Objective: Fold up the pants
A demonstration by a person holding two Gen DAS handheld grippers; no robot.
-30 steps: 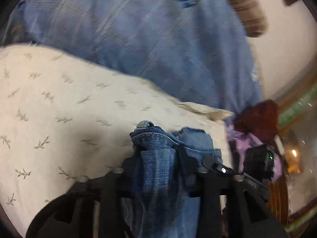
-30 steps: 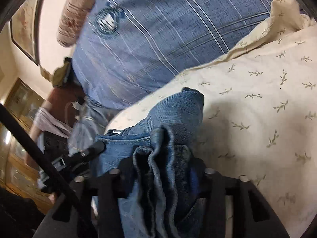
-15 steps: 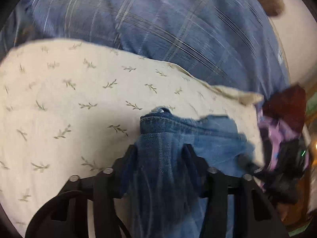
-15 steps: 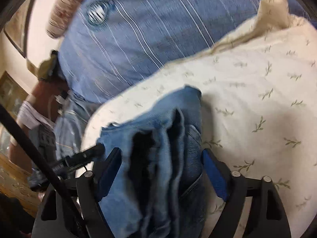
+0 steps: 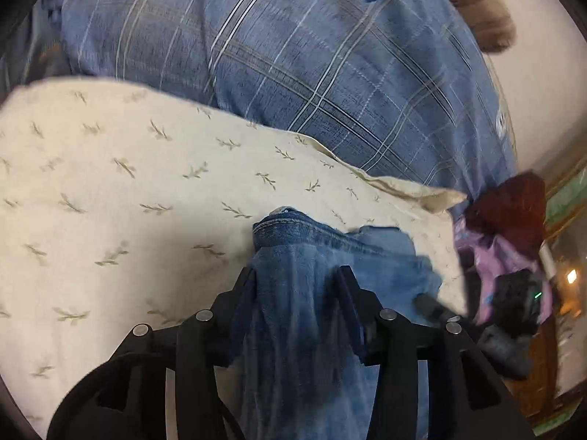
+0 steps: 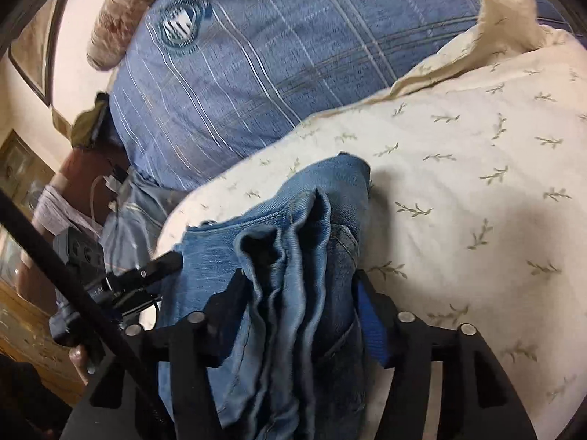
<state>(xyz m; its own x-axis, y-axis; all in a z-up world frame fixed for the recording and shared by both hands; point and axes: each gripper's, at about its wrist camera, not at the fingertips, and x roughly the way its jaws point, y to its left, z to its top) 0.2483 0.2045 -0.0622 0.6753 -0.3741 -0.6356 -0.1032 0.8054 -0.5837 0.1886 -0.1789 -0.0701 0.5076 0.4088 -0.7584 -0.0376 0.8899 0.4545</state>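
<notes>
Blue jeans (image 5: 315,253) lie bunched on a cream leaf-print pillow (image 5: 110,201), waistband end forward. My left gripper (image 5: 297,278) has the denim filling the space between its fingers; its jaws are opening, and the pads still press the cloth. In the right wrist view, loose folds of the jeans (image 6: 293,227) sit between the fingers of my right gripper (image 6: 299,286). Its jaws stand wide, and the blue pad (image 6: 370,315) on the right finger shows bare beside the cloth. Each gripper appears in the other's view, at the opposite side of the bundle.
A large blue plaid cushion (image 5: 330,73) rises behind the cream pillow, with a brown striped bolster (image 6: 121,11) against the wall. Dark red and purple clothes (image 5: 513,212) are heaped beyond the pillow's edge. A wooden cabinet (image 6: 22,168) stands to the side.
The right jaws, tight on the denim a second ago, spread wide, and its folds have gone slack. The left jaws have widened a little. Both hands stay over the pillow.
</notes>
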